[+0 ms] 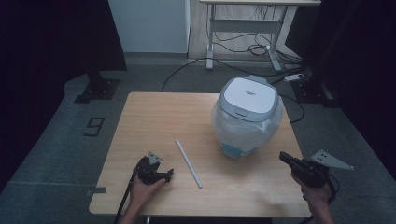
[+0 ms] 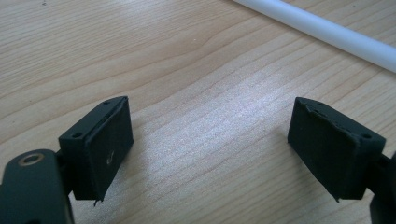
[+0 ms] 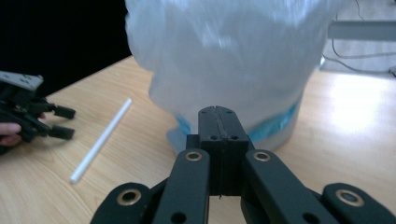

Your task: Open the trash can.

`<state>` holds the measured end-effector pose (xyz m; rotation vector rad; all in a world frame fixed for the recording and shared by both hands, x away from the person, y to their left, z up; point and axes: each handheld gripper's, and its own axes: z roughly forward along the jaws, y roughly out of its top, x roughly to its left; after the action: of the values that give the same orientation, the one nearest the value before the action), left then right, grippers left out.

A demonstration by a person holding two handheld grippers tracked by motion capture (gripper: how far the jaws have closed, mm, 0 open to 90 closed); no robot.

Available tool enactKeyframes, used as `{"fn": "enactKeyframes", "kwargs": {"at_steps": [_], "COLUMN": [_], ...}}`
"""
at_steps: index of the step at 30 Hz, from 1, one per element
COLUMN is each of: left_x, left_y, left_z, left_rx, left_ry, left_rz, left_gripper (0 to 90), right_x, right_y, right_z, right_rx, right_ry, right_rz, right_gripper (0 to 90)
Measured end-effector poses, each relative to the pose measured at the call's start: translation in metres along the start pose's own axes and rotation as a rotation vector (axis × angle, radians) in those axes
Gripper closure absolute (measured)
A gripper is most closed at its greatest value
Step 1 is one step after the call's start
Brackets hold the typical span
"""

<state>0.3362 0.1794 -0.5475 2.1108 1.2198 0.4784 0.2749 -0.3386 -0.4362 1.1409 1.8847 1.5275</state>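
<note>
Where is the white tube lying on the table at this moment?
In the high view the white tube lies flat on the wooden table, slanted, between the open left gripper and the plastic-wrapped appliance, touching neither.

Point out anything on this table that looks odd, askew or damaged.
The rice cooker sits with a clear plastic bag pulled around its body, an unusual state. The white tube lies loose and slanted on the table. The black pads of the left tongs look frayed at their edges.

A wooden table point(image 1: 154, 116) carries a bag-wrapped bin point(image 1: 246, 116) and a white tube point(image 1: 188, 163).
</note>
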Motion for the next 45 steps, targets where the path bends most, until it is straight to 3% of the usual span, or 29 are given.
{"fn": "enactKeyframes", "kwargs": {"at_steps": [6,17,28,45], "left_x": [0.000,0.000,0.000,0.000], "left_y": [0.000,0.000,0.000,0.000], "left_z": [0.000,0.000,0.000,0.000], "left_rx": [0.000,0.002,0.002,0.001], "left_ry": [0.001,0.001,0.000,0.001], "left_rz": [-0.001,0.000,0.000,-0.001], "left_gripper": [13.8,13.8,13.8,13.8], "right_x": [0.003,0.013,0.019,0.028], "right_y": [0.030,0.064,0.089,0.110], "right_z": [0.001,0.012,0.026,0.046], "right_rx": [-0.031,-0.047,-0.047,-0.029], "right_ry": [0.044,0.071,0.083,0.098], "right_rz": [-0.030,-0.056,-0.073,-0.099], "right_gripper": [89.9,89.9,90.0,89.9]}}
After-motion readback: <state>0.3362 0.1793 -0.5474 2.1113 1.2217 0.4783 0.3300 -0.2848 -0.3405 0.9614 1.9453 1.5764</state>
